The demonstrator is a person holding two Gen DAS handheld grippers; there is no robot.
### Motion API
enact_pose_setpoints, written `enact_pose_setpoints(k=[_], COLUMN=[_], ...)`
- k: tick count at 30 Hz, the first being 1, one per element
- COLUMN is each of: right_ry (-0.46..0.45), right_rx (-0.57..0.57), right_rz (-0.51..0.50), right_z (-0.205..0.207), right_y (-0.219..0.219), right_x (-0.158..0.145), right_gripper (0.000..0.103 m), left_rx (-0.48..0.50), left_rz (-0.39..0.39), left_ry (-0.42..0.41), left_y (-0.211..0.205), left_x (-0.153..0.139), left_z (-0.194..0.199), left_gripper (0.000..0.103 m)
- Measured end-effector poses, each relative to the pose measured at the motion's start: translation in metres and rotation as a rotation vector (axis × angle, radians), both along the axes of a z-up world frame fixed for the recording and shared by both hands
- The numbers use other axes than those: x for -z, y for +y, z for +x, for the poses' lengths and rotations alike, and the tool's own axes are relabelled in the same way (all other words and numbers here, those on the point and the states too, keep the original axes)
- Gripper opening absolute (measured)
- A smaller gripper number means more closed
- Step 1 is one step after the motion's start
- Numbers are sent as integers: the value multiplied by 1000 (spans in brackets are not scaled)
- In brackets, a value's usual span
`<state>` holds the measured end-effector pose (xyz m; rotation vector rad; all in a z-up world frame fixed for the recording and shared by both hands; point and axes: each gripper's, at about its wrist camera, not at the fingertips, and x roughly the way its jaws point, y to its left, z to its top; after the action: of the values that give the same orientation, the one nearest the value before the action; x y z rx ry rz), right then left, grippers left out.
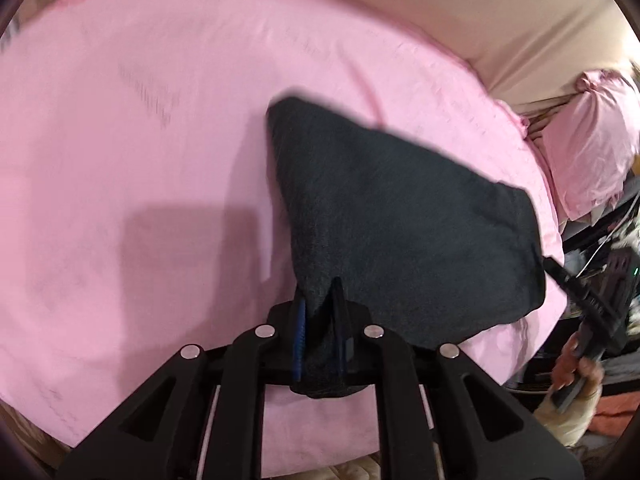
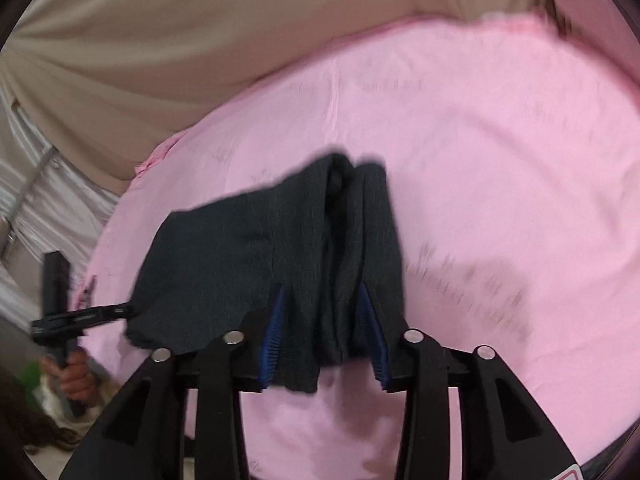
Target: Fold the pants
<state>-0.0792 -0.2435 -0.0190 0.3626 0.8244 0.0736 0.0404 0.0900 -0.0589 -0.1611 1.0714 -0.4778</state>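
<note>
While lifted off bed [image 1: 120, 120]: pants [image 1: 400, 220] slung between both claws
left claw [image 1: 320, 312]: pinching near corner
right claw [image 2: 324, 320]: gripping bunched end
long axis: claw to claw, along bed's near edge

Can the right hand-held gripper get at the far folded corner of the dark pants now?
Probably not yet. The right hand-held gripper is clamped on a thick bunch of the dark pants, and the left hand-held gripper pinches another edge. The right one would have to let go first.

pants [image 1: 400, 216] above sheet [image 1: 120, 140], between jaws
</note>
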Motion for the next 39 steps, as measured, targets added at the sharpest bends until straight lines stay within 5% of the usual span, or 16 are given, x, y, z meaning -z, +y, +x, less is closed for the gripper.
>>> enact_pose_setpoints(k=[1, 3, 6, 7, 8, 10, 12, 15, 18, 22, 26, 29, 31, 34, 39], right_ry=[-24, -21, 54, 87, 83, -3, -73, 63, 31, -53, 59, 62, 29, 25, 78], right_rx=[-15, -40, -66, -104, -105, -119, -117, -73, -34, -40, -72, -25, -15, -14, -9], right_rz=[-9, -52, -108, -90, -70, -120, -108, -143, 39, 3, -66, -57, -29, -66, -74], right_z=[10, 36, 84, 97, 101, 92, 85, 103, 83, 34, 17, 14, 8, 4, 1], right_y=[-1, 3, 9, 13, 16, 26, 23, 7, -14, 0, 20, 16, 14, 15, 20], right_x=[-5, -3, 24, 35, 33, 7, -10, 29, 32, 1, 38, 45, 31, 26, 52], right_gripper=[76, 77, 73, 44, 30, 16, 15, 20, 29, 29, 29, 27, 33, 59, 56], left_rx=[-8, -49, -88, -92, -96, -98, -113, -114, -115, -117, -128, -132, -134, -138, -137], left_rz=[22, 77, 91, 86, 88, 112, 158, 221, 285, 296, 329, 363, 383, 370, 377], left_ry=[-42, -154, -198, -196, -192, -195, -201, -192, -158, -150, -161, -174, -184, -185, -191], left_y=[-3, -7, -18, -20, -19, -21, -26, -29, -41, -40, -45, -51, -53, -52, -53], left_x=[-9, -28, -37, -37, -37, -36, -30, -10, 15, 23, 26, 28, 25, 21, 19], left_z=[-1, -2, 4, 6, 8, 11, 14, 18, 24, 20, 20, 17, 14, 10, 1], left_gripper=[15, 27, 31, 32, 32, 32, 34, 44, 44, 47, 49, 49, 49, 61, 63])
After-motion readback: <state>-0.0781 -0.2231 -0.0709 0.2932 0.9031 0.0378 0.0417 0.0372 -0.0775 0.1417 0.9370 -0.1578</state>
